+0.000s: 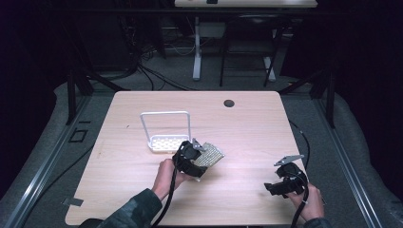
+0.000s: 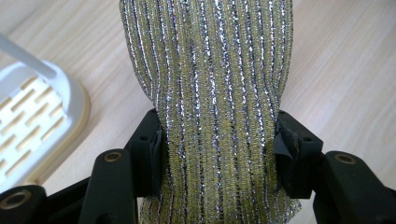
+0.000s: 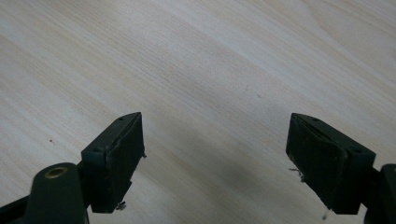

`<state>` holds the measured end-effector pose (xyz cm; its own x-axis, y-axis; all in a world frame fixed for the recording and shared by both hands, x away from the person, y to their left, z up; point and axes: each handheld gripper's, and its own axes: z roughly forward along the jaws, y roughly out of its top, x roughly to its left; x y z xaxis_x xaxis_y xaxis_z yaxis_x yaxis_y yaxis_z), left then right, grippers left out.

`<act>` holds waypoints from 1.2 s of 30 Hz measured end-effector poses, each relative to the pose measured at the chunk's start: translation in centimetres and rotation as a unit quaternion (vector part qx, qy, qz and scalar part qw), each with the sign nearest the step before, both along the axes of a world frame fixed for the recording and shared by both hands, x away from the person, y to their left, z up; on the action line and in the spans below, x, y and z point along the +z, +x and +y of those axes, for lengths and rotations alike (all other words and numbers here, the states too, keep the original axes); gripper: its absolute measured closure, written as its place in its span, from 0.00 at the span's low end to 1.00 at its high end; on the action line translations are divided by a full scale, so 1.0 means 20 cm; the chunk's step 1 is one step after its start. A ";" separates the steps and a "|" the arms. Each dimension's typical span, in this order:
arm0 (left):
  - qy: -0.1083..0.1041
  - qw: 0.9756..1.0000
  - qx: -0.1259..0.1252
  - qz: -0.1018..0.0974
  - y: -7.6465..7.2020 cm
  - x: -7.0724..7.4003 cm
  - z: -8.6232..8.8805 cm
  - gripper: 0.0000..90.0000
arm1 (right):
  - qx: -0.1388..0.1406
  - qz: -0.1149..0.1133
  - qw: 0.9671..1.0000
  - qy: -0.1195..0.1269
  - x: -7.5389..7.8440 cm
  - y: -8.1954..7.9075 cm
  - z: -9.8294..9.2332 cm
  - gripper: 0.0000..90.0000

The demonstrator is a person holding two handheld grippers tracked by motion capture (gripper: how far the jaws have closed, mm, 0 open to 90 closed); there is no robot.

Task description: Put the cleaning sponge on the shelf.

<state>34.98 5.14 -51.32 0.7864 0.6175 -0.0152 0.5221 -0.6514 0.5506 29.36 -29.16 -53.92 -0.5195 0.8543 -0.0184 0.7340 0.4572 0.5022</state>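
Observation:
A glittery yellow-and-silver scouring sponge point(image 1: 210, 155) point(image 2: 210, 93) is pinched at its sides by my left gripper point(image 1: 196, 159) point(image 2: 218, 144), which is shut on it just right of a white slotted holder. The sponge bulges inward where the pads point(image 2: 152, 154) press it. The white holder point(image 1: 166, 141) point(image 2: 32, 121) has a tall wire handle and a slotted base. My right gripper point(image 1: 278, 186) point(image 3: 215, 158) hovers low over bare wood at the table's front right, jaws wide apart with nothing between them.
The light wood table point(image 1: 247, 128) has a dark round hole point(image 1: 229, 103) near its far edge. Cables trail from both grippers off the front edge. Black stands and another desk's legs sit on the floor beyond the table.

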 end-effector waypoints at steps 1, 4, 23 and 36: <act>-0.002 1.000 0.002 0.001 0.00 0.00 0.02 0.49 | -0.001 0.001 1.000 0.001 0.00 0.00 0.00 0.21; -0.003 1.000 0.008 0.002 -0.01 0.00 0.06 0.49 | -0.001 0.003 1.000 -0.001 0.00 0.00 0.00 0.21; -0.013 0.999 0.050 0.004 -0.08 0.02 0.32 0.48 | 0.000 0.000 1.000 -0.003 0.01 0.00 0.00 0.21; -0.017 0.994 0.111 -0.010 -0.03 0.02 0.47 0.47 | 0.000 0.000 1.000 -0.002 0.00 0.00 0.00 0.21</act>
